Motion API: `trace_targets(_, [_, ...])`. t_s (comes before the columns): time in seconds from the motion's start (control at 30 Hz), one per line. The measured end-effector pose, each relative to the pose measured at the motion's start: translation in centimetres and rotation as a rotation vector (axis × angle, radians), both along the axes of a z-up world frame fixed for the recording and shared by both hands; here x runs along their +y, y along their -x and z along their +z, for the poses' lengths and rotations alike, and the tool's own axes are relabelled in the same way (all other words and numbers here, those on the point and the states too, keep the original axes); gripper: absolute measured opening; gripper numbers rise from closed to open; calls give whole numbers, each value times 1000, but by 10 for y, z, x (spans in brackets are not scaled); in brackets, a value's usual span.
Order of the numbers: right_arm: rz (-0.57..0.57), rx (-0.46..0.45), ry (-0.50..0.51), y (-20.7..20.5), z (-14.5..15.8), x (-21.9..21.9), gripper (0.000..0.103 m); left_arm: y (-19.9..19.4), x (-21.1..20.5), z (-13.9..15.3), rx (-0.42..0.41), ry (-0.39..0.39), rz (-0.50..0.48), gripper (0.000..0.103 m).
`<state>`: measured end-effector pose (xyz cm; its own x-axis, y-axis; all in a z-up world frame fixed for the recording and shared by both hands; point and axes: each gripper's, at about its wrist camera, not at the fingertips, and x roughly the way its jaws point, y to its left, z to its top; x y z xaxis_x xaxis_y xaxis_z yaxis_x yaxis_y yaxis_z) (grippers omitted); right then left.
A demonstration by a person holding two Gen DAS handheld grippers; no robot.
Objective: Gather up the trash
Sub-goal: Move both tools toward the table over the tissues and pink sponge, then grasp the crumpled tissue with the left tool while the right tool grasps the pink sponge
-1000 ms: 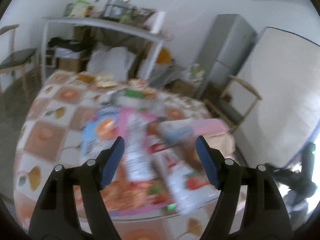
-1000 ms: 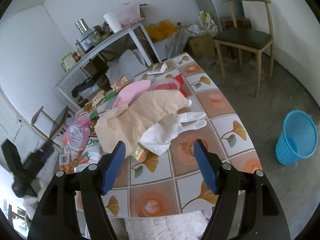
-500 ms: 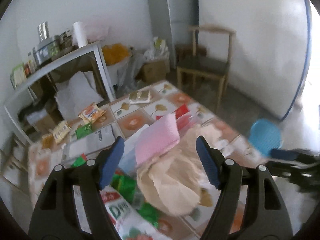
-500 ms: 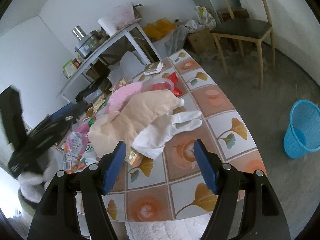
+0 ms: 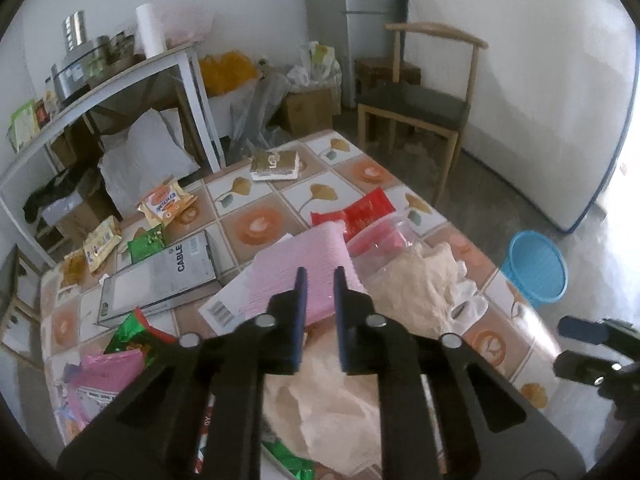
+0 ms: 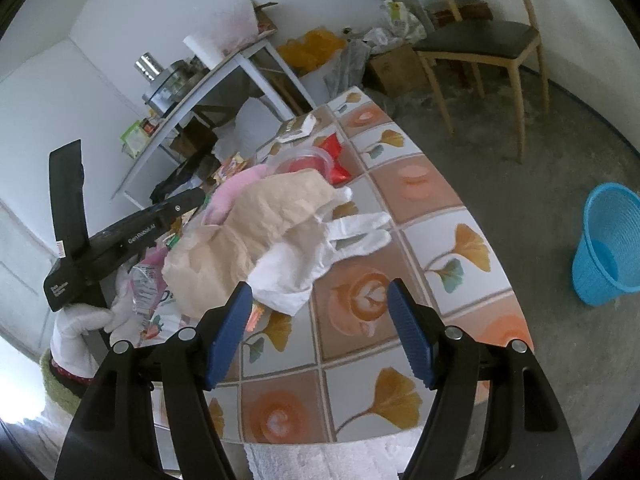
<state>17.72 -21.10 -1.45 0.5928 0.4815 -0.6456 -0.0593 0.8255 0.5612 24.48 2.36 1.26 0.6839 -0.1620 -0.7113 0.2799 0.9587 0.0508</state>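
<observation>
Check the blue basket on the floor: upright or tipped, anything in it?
Upright: the blue basket stands on the floor beside the table, mouth up. The inside that shows looks empty; its bottom is only partly visible.

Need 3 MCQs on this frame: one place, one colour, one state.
1. Where is the mesh plastic waste basket?
A) on the floor beside the tiled table
B) on the table
C) on the wooden chair

2. What colour is that basket?
A) red
B) blue
C) green

3. How does the right tool stand?
A) shut on the white plastic bag
B) shut on nothing
C) open, holding nothing

Key: 1 A, it stands on the concrete floor; 2 B, blue in both views; 3 C, its pads stand apart with only tabletop between.
</observation>
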Motion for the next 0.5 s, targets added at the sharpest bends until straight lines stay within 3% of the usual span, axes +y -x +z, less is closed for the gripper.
trace_targets(0.13, [59,-33,23,-13,7,16,69,0,22,8,-22,101,35,2])
trace_targets(0.3, [116,-58,45,-26,15,35,69,0,49,14,0,244,75,2])
trace_targets(0.33, [127,-61,47,-27,17,39,69,2,53,13,14,267,80,6])
trace_targets(0.4, [133,-61,47,-28,17,43,69,10,65,12,59,349,93,29])
trace_targets(0.43, [130,-59,50,-29,16,43,69,14,69,12,75,380,95,45])
trace_targets(0.5, [112,-56,50,-31,16,39,69,26,75,8,100,427,87,55])
